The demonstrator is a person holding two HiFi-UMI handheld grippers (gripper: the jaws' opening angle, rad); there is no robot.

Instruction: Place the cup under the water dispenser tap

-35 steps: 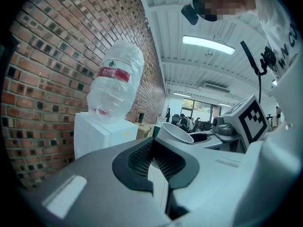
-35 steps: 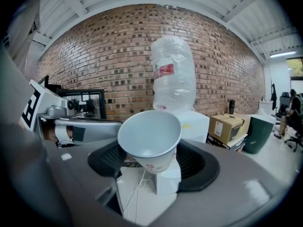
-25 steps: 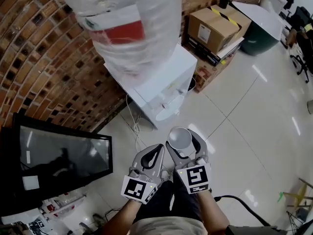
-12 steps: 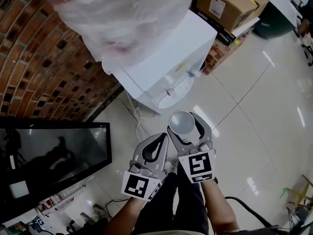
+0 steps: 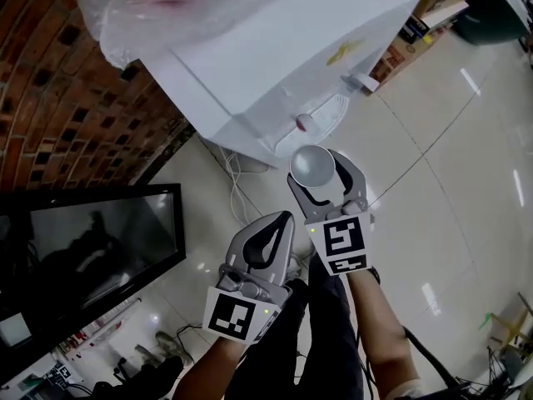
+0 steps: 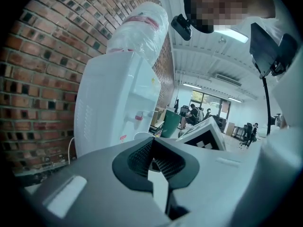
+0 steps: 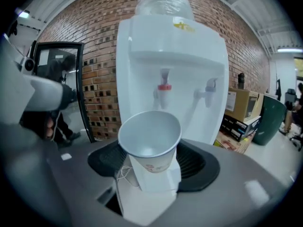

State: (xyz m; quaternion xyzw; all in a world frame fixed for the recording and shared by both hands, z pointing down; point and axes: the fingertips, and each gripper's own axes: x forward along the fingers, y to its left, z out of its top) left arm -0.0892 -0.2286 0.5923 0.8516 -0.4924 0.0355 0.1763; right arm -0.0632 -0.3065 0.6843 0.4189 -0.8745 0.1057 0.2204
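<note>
A dark screen leans at the far left, below a brick wall. Right of it, low in the head view, the left gripper points up toward the dispenser. Its jaws are pressed together with nothing between them, as the left gripper view shows.

The white dispenser stands against the wall with a plastic-wrapped bottle on top. Its front carries a red tap and, to the right, a white tap.

Just right of the left gripper and further forward, the right gripper is clamped on a white paper cup. The cup stands upright between the pads, mouth up and empty. It sits in front of the dispenser, low and about in line with the red tap, and apart from the machine. From above, its rim looks close to the drip tray, though the steep angle leaves it unclear whether it reaches under the tap.

At the far right, cardboard boxes and a green bin stand on the tiled floor.
</note>
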